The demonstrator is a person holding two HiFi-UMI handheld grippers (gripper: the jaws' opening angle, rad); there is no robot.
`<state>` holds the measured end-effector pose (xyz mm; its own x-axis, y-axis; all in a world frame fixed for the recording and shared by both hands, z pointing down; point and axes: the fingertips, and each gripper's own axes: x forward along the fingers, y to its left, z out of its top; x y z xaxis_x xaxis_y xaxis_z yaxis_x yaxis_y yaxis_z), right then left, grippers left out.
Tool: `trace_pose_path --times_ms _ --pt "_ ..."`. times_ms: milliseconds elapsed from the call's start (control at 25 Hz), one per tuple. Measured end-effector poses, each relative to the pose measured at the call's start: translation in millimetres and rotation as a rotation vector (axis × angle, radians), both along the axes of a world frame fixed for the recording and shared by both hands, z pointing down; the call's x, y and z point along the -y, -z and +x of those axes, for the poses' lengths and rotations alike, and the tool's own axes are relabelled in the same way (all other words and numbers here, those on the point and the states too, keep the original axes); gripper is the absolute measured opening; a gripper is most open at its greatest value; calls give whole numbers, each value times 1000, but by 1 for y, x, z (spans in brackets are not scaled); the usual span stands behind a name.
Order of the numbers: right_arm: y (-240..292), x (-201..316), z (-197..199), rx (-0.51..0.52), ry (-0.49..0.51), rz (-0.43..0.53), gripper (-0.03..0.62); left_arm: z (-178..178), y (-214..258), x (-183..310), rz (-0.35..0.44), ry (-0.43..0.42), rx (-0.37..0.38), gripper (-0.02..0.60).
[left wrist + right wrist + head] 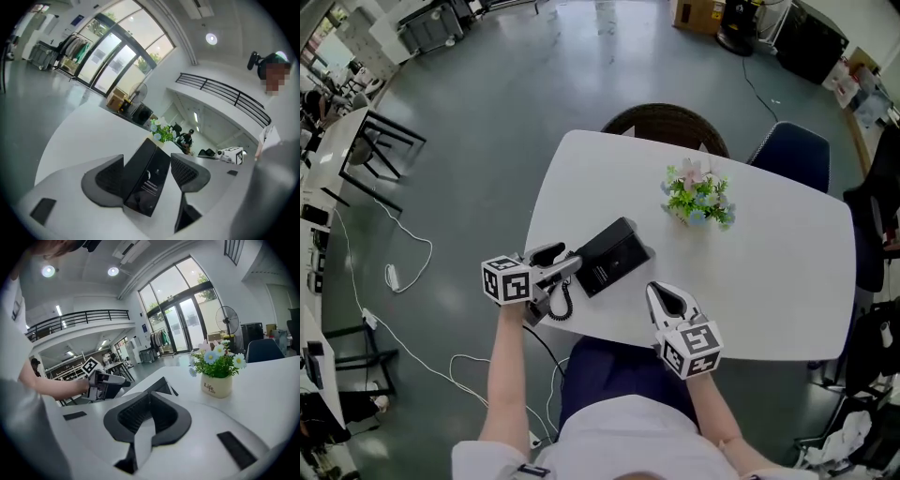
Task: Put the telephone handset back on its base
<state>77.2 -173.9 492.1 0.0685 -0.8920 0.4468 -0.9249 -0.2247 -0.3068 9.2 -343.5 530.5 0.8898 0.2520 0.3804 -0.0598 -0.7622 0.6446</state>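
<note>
We see the black telephone (614, 255) lying near the front edge of the white desk (769, 272), set at a slant. The handset (605, 238) appears to lie along the upper-left side of the base (621, 262), though from the head view we cannot be sure it is fully seated. A coiled cord (560, 305) hangs off the desk edge just beside the telephone's near end.

The left gripper (567, 260) is at the telephone's left end. Its fingers (105, 180) are spread wide, with the telephone standing between them. The dark slab runs close along the inner face of the left finger, while the right finger stands clear of it. We see no squeeze on it.

The right gripper (658, 292) hovers above the front of the desk, near the telephone's right corner but apart from it. Its fingers (180, 420) are pressed together at the tips, and nothing lies between them.

Further back on the desk, well apart from the telephone, stands a small pot of flowers (698, 199). Behind the desk we make out a wicker chair (666, 120) and a blue chair (794, 150).
</note>
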Motion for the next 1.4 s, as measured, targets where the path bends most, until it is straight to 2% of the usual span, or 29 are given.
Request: trace_pose_path --times_ms 120,280,480,560,760,1000,1240,1400 --pt "4 -4 1 -20 36 25 37 -13 18 -13 -16 102 -76 321" --pt "13 -8 4 -39 84 55 37 -27 39 -29 -9 214 -136 321" --pt "19 -22 4 -58 119 75 37 -44 65 -52 72 330 -158 321" --pt "20 -28 7 -64 119 79 37 -48 72 -62 140 372 -142 321" --pt "28 -37 14 -84 131 102 37 -54 83 -91 384 446 -46 319" --pt "42 -40 7 -128 167 142 37 -57 96 -122 566 541 -24 309" --pt "43 -47 -5 -191 211 141 37 -81 104 -131 694 723 2 196" --pt "46 -47 -13 -205 229 165 37 -102 100 -136 701 793 22 73"
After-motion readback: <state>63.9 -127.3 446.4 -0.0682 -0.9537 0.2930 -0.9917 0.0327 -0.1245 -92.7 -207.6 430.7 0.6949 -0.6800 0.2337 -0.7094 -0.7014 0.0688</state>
